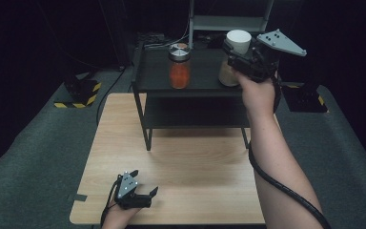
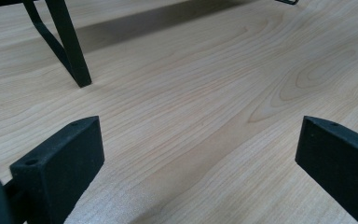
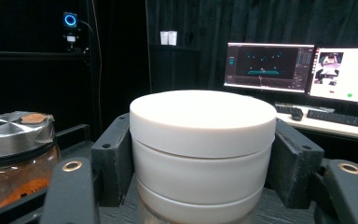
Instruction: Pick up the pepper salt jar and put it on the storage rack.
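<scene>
Right gripper (image 3: 200, 154) clamped on the white-lidded jar (image 3: 200, 140), squeezed between its fingers up on the black shelf (image 1: 200, 81), orange jar (image 3: 14, 154) just left. Left gripper (image 2: 200, 158) fingers wide apart over bare worktop (image 2: 205, 93)

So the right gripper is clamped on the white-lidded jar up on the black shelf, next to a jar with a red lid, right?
Nearly. The right gripper is clamped on the white-lidded jar on the black shelf, but the neighbouring jar has a silver metal lid, not red; its contents are orange-red. The right gripper view shows that lid clearly.
</scene>
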`<state>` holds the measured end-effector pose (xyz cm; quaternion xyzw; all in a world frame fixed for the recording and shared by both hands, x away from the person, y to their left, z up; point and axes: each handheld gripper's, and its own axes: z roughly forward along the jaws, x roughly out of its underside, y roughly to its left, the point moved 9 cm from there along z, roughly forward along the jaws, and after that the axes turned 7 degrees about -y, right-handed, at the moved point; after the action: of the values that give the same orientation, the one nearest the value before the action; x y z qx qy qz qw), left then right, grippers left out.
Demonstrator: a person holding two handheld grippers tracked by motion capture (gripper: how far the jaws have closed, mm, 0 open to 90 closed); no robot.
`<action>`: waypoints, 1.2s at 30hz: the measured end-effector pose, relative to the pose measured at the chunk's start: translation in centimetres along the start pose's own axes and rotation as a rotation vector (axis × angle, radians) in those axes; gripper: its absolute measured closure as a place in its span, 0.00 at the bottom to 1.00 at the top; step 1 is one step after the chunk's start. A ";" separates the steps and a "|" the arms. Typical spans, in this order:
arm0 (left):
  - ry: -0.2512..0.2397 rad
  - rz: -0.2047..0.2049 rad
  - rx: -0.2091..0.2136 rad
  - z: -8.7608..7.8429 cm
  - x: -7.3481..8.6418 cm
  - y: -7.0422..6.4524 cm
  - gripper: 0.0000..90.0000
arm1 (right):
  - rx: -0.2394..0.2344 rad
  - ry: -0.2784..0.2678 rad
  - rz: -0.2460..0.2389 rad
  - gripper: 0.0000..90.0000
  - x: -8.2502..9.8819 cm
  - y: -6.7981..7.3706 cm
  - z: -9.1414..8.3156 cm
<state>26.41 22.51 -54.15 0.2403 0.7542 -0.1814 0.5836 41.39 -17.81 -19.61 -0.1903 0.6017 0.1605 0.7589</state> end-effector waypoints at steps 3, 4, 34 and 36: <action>-0.001 -0.001 0.000 0.0 0.0 0.0 0.01 | 0.002 0.003 0.006 0.37 0.0 -0.1 0.1; -0.001 -0.001 0.000 0.0 0.0 0.0 0.01 | 0.002 0.003 0.006 0.37 0.0 -0.1 0.1; -0.001 0.001 -0.004 0.0 0.0 -0.1 0.01 | 0.007 0.013 0.039 0.01 -0.4 0.3 -0.7; 0.000 0.005 -0.004 0.0 0.0 -0.1 0.01 | 0.005 0.011 0.034 0.00 -0.3 0.4 -0.9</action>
<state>26.36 22.44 -54.15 0.2407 0.7541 -0.1783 0.5845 40.38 -17.90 -19.53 -0.1788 0.6094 0.1707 0.7533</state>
